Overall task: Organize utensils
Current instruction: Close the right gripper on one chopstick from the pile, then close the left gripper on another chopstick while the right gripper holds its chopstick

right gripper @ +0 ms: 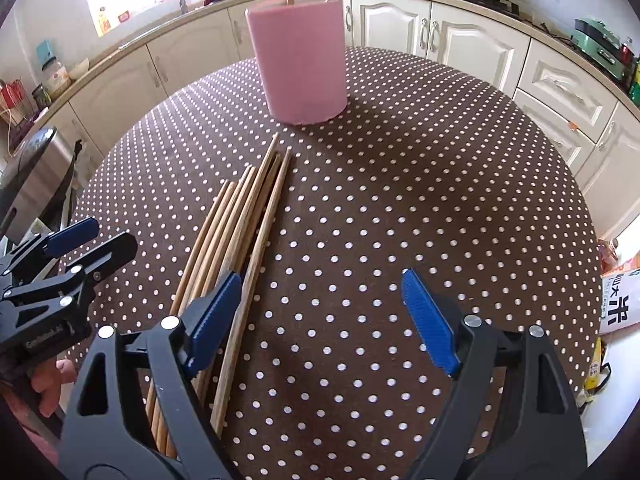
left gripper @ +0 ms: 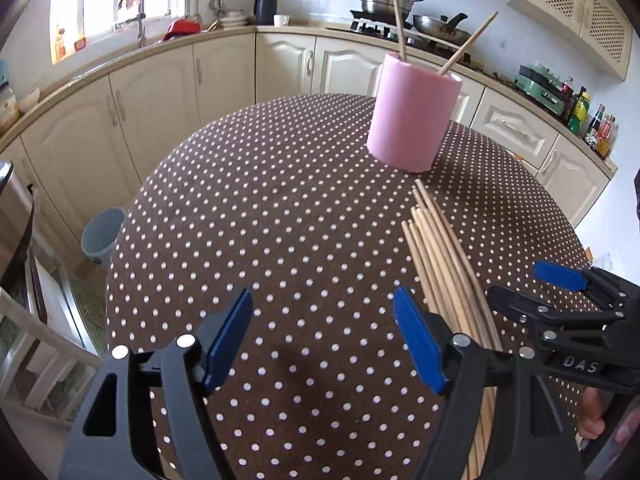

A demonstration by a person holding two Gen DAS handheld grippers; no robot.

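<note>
Chopsticks (right gripper: 240, 216) lie bundled flat on the dotted tablecloth (right gripper: 400, 208), tips toward the pink holder (right gripper: 300, 60) where two already stand upright, so we read the rest as bound there. Our right gripper (right gripper: 320, 316) and left gripper (left gripper: 322, 340) both gape wide, holding nothing, flanking the bundle for a pick.

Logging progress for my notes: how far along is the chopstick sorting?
Done: two chopsticks stand in the pink holder. In hand: nothing; the left gripper and right gripper both hover with jaws open. Left: the pile of loose chopsticks lying on the polka-dot tablecloth.
</note>
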